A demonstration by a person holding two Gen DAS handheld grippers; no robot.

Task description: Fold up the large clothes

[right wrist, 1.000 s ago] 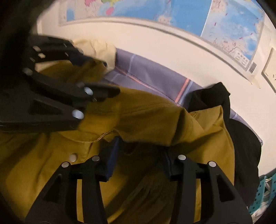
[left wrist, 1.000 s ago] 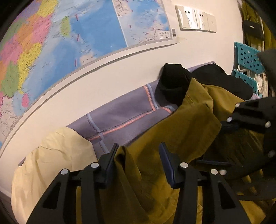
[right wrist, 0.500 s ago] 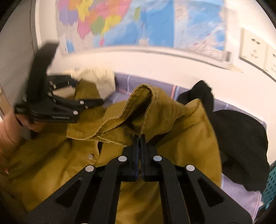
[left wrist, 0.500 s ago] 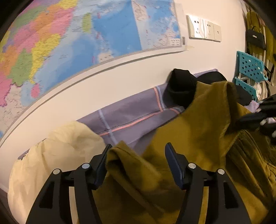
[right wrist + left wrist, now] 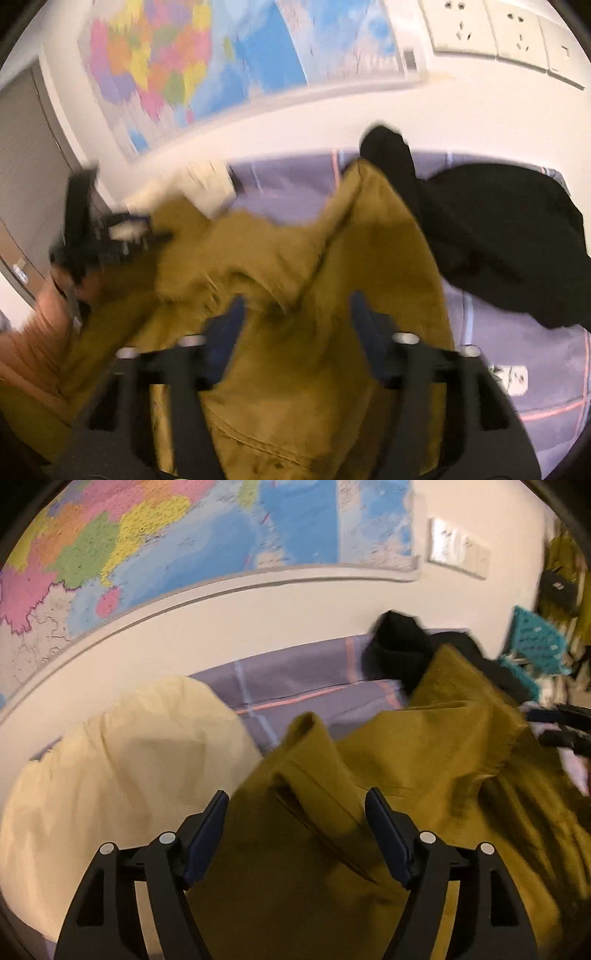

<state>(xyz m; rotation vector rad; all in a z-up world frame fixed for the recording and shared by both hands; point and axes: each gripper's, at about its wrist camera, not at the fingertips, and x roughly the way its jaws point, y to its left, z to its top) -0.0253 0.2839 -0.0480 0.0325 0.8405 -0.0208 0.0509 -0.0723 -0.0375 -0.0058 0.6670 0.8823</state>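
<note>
Covering bed – purple plaid sheet (image 5: 317,686); map (image 5: 184,554) on wall behind.

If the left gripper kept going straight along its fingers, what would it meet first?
Most likely the mustard garment: a raised fold of it sits between the open fingers of the left gripper. Beyond lies the purple sheet, though depth is uncertain.

Mustard garment (image 5: 424,760), purple checked sheet (image 5: 295,675)

The left tool (image 5: 110,236) looks smeared in the right view, and the yellow-brown coat (image 5: 295,266) is blurry too.
</note>
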